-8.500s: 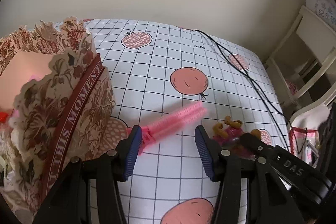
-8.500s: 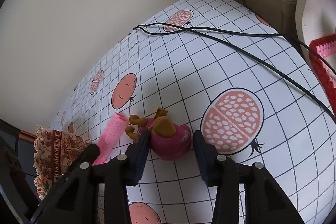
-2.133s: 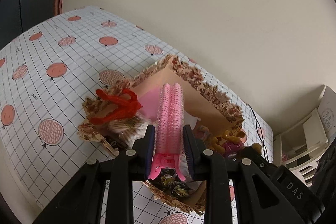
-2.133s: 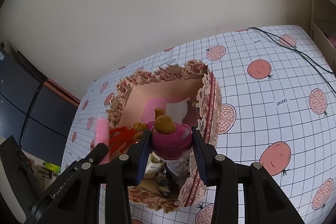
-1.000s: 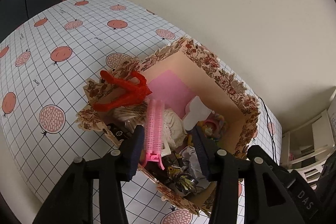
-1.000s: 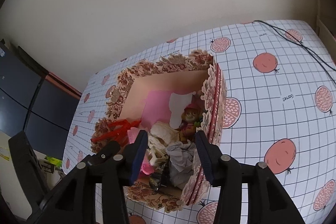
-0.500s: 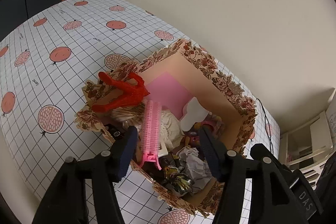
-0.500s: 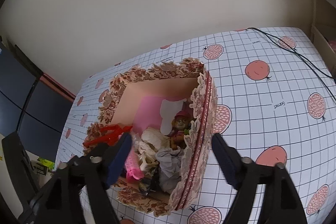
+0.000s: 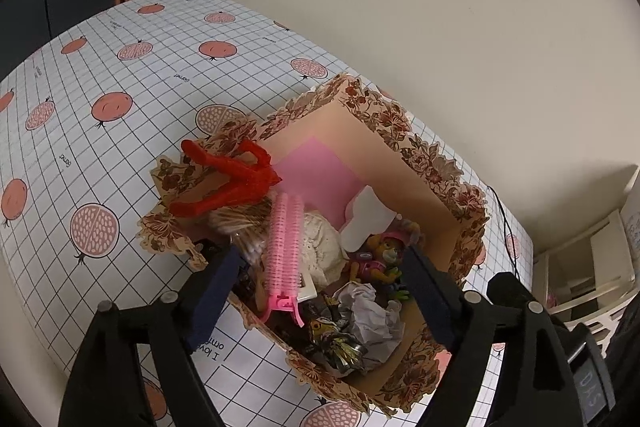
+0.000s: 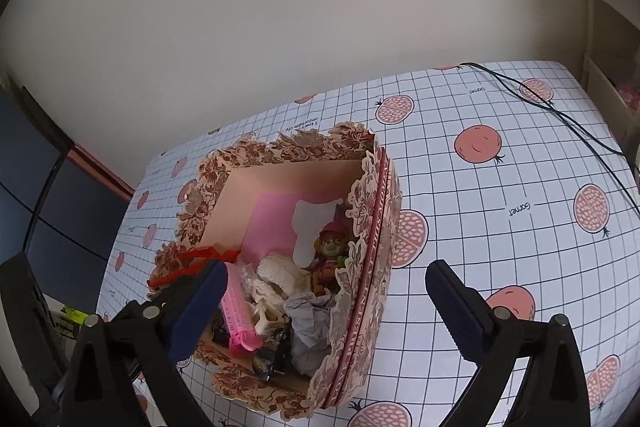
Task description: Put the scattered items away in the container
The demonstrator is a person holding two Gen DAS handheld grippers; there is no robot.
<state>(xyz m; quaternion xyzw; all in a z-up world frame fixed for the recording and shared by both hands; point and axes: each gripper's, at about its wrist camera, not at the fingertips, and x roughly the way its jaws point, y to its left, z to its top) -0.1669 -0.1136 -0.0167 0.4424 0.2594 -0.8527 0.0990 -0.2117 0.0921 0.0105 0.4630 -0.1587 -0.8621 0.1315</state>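
Both grippers hang over the floral-edged cardboard box, jaws spread wide and just opened, nothing clamped. Below the left gripper lies the pink bristly hair roller clip; the small pink-dressed bear figure sits between the right gripper's jaws, inside. Both look dropped, so the hands hover to clear the rim.

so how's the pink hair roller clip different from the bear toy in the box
The pink hair roller clip is long, ridged and all pink; the bear toy is a squat brown figure in a pink hat. The clip lies lengthwise over the pile's middle; the toy sits against the side wall. Both rest loose in the floral box.
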